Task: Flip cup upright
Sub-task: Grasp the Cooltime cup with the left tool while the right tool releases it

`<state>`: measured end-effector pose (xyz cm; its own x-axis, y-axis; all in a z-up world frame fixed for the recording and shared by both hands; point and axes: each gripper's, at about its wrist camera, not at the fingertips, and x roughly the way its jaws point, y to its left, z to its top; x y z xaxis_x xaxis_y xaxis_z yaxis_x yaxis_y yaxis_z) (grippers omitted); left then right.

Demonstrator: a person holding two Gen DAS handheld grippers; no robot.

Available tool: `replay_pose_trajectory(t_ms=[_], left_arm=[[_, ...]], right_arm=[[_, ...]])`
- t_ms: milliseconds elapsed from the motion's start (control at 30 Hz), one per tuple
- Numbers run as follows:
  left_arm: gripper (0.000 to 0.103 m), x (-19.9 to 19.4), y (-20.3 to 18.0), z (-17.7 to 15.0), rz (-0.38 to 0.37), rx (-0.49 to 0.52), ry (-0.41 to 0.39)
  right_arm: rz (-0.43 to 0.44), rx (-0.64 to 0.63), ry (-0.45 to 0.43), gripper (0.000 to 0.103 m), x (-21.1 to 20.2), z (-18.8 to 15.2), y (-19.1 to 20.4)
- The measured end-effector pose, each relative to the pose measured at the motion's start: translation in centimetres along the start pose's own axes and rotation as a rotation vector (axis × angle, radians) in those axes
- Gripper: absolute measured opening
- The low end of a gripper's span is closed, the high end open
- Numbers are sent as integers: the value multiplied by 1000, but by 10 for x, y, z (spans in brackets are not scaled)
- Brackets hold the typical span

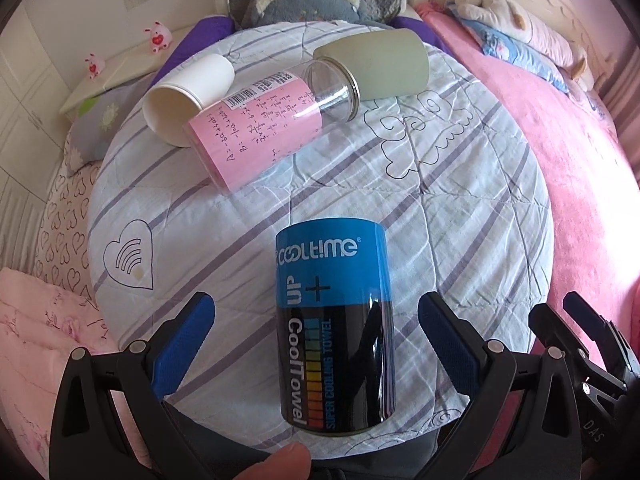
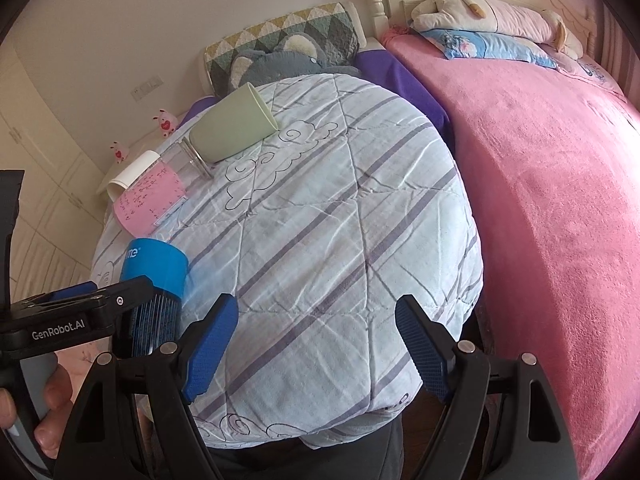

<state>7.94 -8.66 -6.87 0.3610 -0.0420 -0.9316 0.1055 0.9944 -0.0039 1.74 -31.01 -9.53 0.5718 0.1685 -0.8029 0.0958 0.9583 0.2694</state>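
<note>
Left gripper (image 1: 316, 344): blue-padded fingers (image 1: 182, 344) spread wide to either side of the blue-and-black canister (image 1: 336, 320), which stands on the striped quilt (image 1: 460, 208), pads apart from it. Right gripper (image 2: 316, 350): fingers likewise spread, holding nothing, over bare quilt. Green cup (image 1: 378, 64): lying on its side at the far end, touching the mouth of a clear jar with pink label (image 1: 264, 124). White paper cup (image 1: 188, 94): on its side just beside the jar. Pink blanket (image 2: 540, 200): to the right.

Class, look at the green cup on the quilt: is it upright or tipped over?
Tipped over. The green cup lies on its side on the quilt, its rim facing sideways, its base touching the clear jar.
</note>
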Motion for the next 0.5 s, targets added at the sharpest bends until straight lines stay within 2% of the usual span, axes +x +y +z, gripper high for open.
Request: replay_pose_trajectory(t_ms=[333, 433, 500], left_arm=[[102, 31, 7, 10, -19, -51, 98], [89, 37, 10, 9, -33, -68, 126], [86, 39, 11, 9, -42, -73, 136]], right_arm=[[-3, 0, 34, 82, 16, 6, -2], [-5, 4, 38, 82, 19, 9, -3], [-6, 4, 39, 82, 21, 10, -3]])
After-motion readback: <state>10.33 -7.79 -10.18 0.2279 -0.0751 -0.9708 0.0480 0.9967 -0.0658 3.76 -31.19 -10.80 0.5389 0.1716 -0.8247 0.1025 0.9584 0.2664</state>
